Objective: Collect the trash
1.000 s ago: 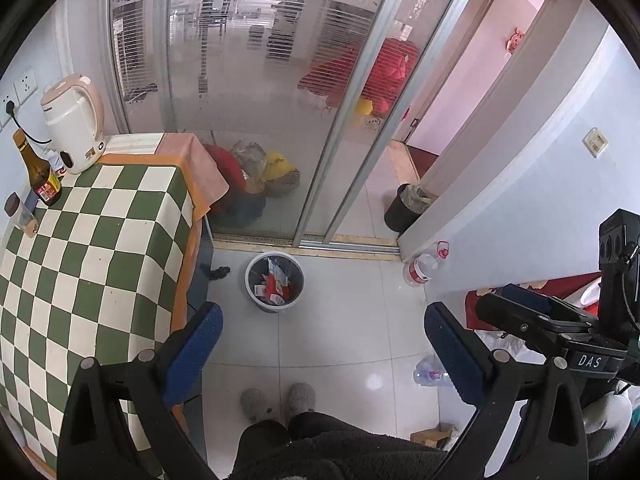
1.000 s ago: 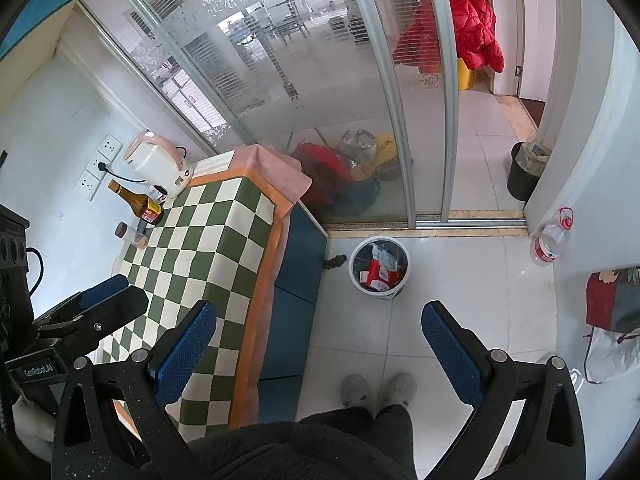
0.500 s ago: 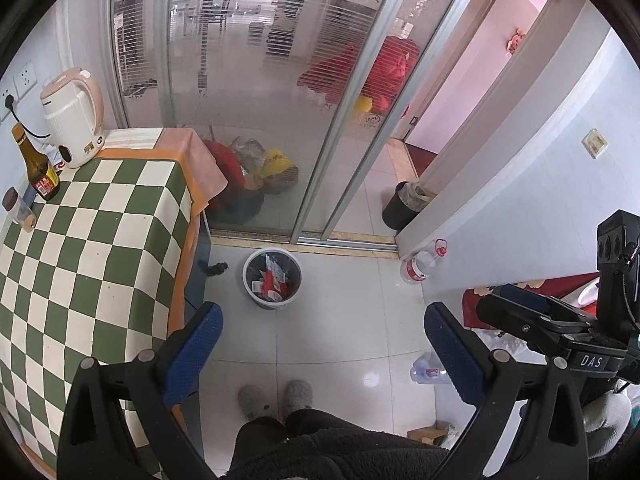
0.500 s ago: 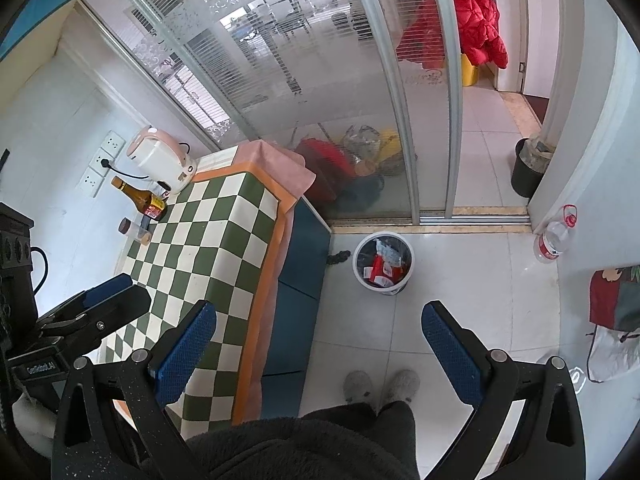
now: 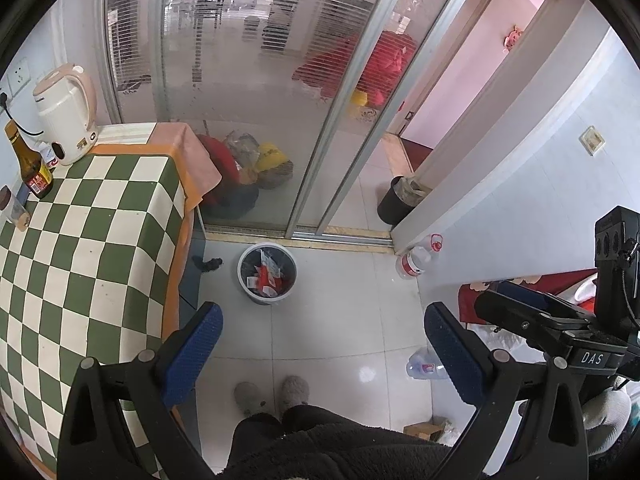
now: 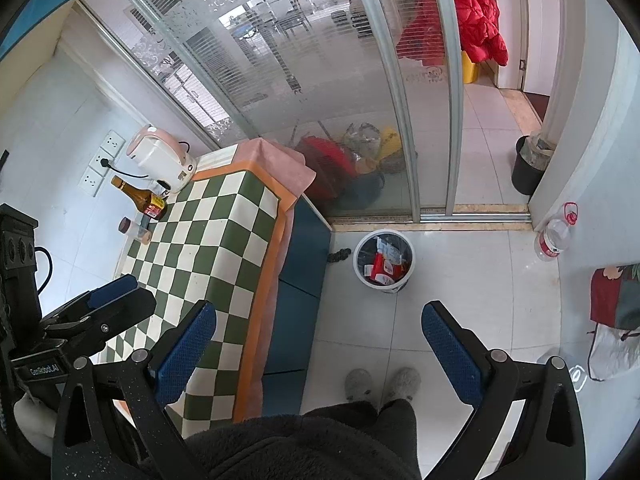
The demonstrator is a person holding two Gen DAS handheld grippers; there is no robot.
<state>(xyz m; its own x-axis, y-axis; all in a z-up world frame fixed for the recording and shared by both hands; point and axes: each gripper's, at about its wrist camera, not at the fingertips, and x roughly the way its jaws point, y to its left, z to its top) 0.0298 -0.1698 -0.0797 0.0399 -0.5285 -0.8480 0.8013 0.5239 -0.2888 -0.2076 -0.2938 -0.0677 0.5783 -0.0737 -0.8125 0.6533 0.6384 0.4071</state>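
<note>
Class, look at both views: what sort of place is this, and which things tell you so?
Probably a room in a home, perhaps a kitchen or dining corner. A kettle and brown bottle stand on a checked tablecloth, a sliding glass door divides rooms, and a waste bin sits on the tiled floor.

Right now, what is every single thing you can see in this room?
Trash bin: one, white, on the floor by the sliding door, wrappers inside.
Black bin: one, by the doorway.
Water bottles: two, clear; one upright at the wall, one lying on the floor.
Kettle: one, white and pink, table's far corner.
Brown bottle: one, beside the kettle.
Small jar: one, table edge.
Checked tablecloth: one, green and white.
Red coat: one, beyond the glass.
Slippers: two, grey.
Left gripper: open, empty.
Right gripper: open, empty.
</note>
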